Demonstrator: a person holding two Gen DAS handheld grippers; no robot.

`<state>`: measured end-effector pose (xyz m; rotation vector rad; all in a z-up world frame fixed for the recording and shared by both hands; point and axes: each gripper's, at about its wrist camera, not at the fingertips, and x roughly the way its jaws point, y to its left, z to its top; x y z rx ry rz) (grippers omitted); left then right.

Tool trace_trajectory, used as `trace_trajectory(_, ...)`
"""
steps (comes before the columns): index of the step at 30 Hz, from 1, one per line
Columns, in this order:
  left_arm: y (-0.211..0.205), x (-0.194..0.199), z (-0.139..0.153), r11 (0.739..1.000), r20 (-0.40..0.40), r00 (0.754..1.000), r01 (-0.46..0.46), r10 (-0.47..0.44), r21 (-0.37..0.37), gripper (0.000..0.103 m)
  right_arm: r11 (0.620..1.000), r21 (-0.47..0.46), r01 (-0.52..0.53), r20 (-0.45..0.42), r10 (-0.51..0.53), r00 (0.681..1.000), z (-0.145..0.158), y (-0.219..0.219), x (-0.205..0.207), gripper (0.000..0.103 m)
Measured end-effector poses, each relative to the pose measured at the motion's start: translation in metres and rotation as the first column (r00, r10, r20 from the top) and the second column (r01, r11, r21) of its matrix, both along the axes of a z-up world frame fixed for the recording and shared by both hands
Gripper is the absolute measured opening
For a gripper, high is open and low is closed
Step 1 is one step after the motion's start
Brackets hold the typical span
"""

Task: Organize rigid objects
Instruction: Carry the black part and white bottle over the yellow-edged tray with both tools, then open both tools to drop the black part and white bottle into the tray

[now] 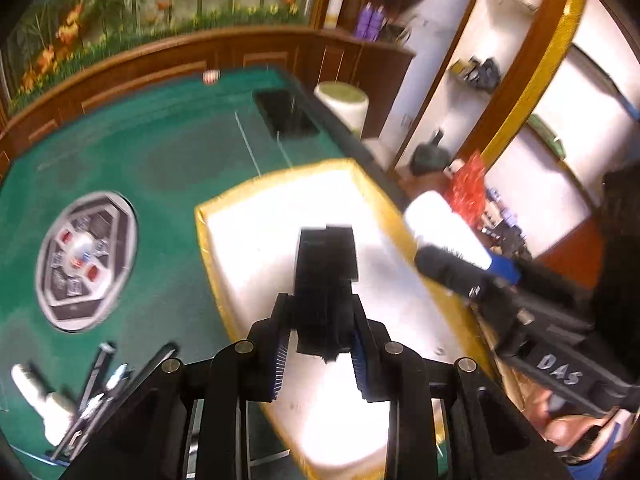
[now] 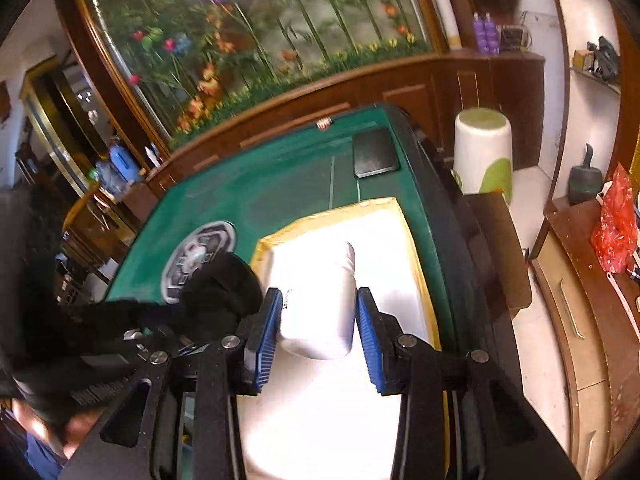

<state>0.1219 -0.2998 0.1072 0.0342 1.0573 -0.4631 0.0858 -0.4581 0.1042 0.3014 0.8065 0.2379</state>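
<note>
My left gripper [image 1: 320,354] is shut on a black block-shaped object [image 1: 325,280] and hangs over a white tray with a yellow rim [image 1: 212,240] on the green table. My right gripper [image 2: 318,320] is shut on a white plastic bottle [image 2: 318,304], held above the same tray [image 2: 416,248]. In the left wrist view the white bottle [image 1: 444,228] shows at the right, with the right gripper [image 1: 460,268] around it. In the right wrist view the left gripper shows as a black blurred shape at the lower left; its jaws are hidden.
A round grey control panel [image 1: 86,260] sits in the table's middle. Several pens, clips and a white item [image 1: 72,396] lie at the near left. A black flat pad [image 2: 375,153] lies near the far edge. A white and green stool [image 2: 484,152] stands beyond the table's right side.
</note>
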Motion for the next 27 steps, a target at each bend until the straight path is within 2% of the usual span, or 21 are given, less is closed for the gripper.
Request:
trace_trajectory(7, -0.016, 0.031, -0.044, 0.997, -0.067, 0.997, -0.024, 0.029, 0.069, 0.028, 0.998, -0.06, 0.001, -0.118, -0.008, 0.993, -0.039, 0.001, 0.062, 0.036)
trace_trajectory(15, -0.017, 0.043, -0.045, 0.998, -0.043, 0.999, -0.028, 0.03, 0.048, 0.029, 0.998, -0.07, -0.004, -0.19, -0.009, 0.982, -0.061, 0.008, 0.084, 0.036)
trace_trajectory(20, -0.005, 0.059, -0.056, 0.997, -0.054, 0.996, -0.065, 0.067, 0.037, 0.053, 0.998, -0.065, 0.02, -0.211, -0.033, 0.977, -0.066, 0.005, 0.085, 0.037)
trace_trajectory(24, 0.011, 0.061, -0.051, 0.995, -0.031, 0.995, -0.093, 0.094, 0.029, 0.054, 0.998, -0.057, 0.029, -0.195, -0.04, 0.98, -0.06, 0.002, 0.076, 0.038)
trace_trajectory(27, 0.017, 0.059, -0.046, 0.989, 0.032, 0.993, -0.12, 0.117, 0.091, 0.054, 0.998, -0.055, 0.033, -0.175, -0.042, 0.984, -0.051, 0.003, 0.068, 0.038)
